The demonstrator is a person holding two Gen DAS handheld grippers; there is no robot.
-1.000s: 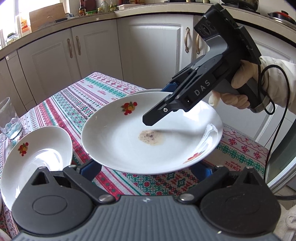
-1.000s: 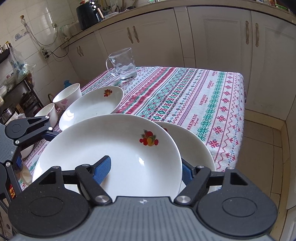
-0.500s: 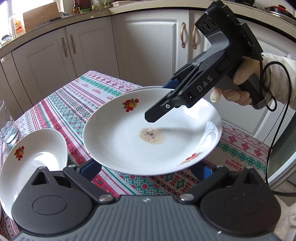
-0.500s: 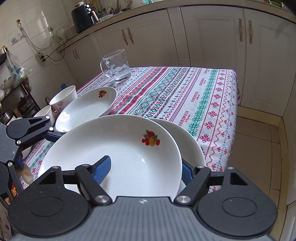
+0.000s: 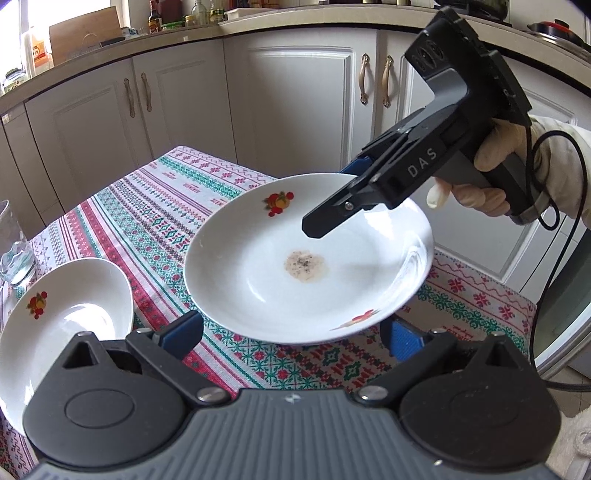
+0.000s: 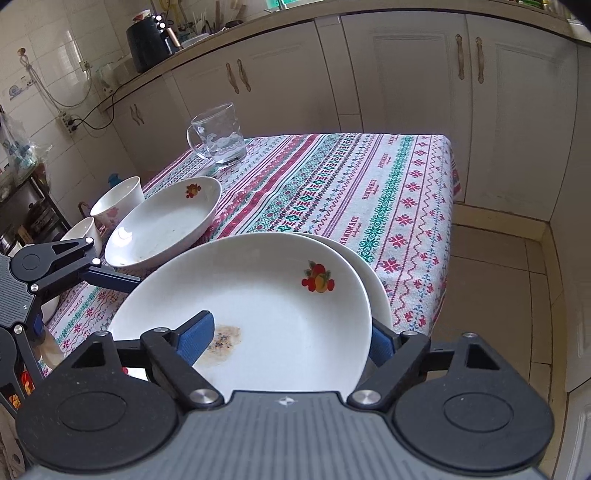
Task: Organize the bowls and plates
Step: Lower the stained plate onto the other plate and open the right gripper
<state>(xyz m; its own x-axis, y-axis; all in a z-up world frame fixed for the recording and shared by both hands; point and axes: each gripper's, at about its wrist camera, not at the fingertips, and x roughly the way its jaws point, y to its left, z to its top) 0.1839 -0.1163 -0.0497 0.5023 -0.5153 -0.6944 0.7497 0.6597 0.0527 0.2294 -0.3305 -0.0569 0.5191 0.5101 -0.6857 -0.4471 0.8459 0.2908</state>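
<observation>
While my right tongs [image 6: 291, 338] are opening, the dirty plate [image 6: 266, 295] sits between them, on top of another plate [image 6: 373, 273] at the counter [image 6: 369, 177] edge. My left tongs [image 5: 291, 334] are spread wide, the dirty plate just ahead. A bowl [image 5: 70, 314] lies to their left.

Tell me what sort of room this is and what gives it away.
Most likely a home kitchen. Cream cabinets run under a countertop crowded with bottles, and used plates sit on a table with a patterned cloth.
</observation>
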